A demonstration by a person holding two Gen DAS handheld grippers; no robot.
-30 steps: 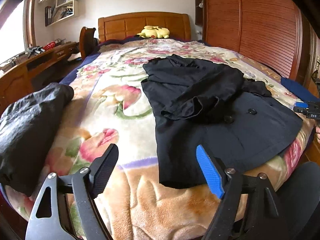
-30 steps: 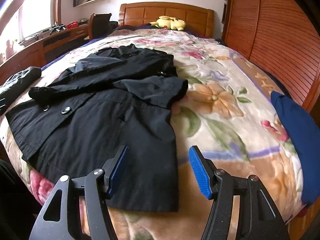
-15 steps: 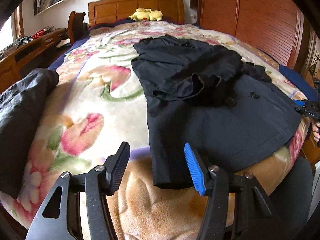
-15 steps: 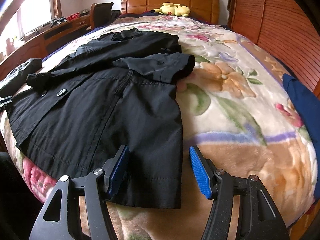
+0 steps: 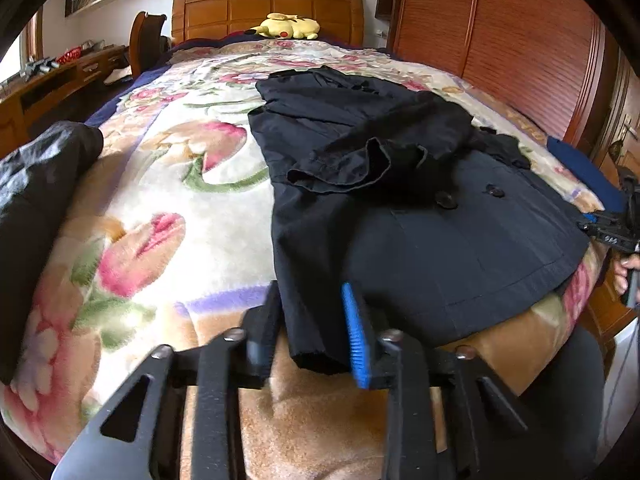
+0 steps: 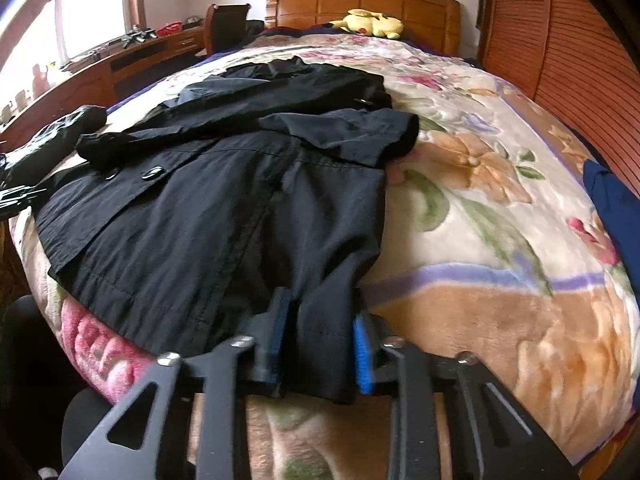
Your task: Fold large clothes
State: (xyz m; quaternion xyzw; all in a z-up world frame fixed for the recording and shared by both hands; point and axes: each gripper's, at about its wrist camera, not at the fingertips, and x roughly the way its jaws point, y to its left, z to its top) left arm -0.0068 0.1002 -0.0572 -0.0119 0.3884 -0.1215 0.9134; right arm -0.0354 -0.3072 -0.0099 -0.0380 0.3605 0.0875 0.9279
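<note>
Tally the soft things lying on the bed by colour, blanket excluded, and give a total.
Black: 2, the coat and a bundle at the bed's edge
Blue: 1, a cloth
Yellow: 1, a plush toy
Total: 4

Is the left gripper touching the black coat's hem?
Touching. In the left wrist view the closing left gripper has the black coat hem corner bunched between its jaws, with cloth against both pads.
</note>
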